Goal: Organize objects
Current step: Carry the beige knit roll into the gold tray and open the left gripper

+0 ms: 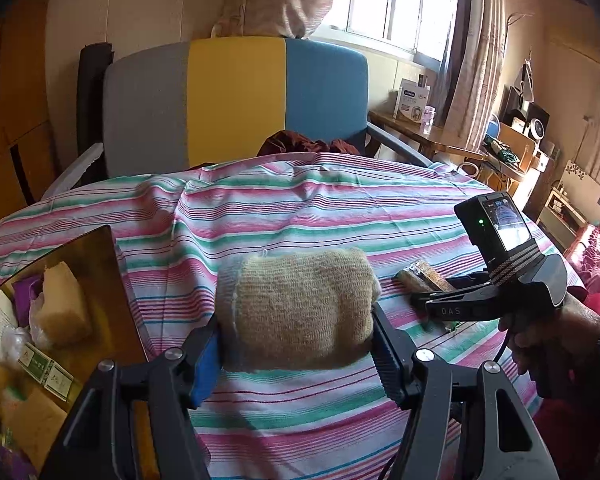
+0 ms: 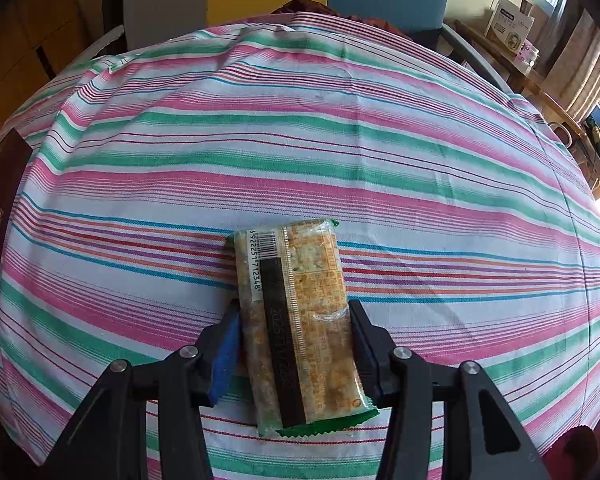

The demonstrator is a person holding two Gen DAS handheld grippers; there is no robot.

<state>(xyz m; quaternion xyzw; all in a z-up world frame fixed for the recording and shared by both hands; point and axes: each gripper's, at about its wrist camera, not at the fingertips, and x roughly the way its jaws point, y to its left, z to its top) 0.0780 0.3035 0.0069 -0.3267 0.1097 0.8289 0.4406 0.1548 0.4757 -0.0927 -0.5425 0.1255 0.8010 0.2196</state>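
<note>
My left gripper (image 1: 296,320) is shut on a beige knitted scrub pad (image 1: 300,304), its pads pressing the pad's two sides and holding it above the striped tablecloth (image 1: 300,200). My right gripper (image 2: 296,316) is shut on a clear cracker packet (image 2: 296,312) with a barcode and green crimped ends, low over the striped tablecloth (image 2: 260,140). In the left wrist view the right gripper (image 1: 420,300) shows at the right, held by a hand (image 1: 556,332), with the cracker packet (image 1: 424,276) poking out of it.
An open cardboard box (image 1: 60,252) stands at the table's left edge, holding another beige pad (image 1: 64,304), green packets and papers. A chair (image 1: 236,100) with a grey, yellow and blue back stands behind the table. A cluttered side table (image 1: 420,128) stands by the window.
</note>
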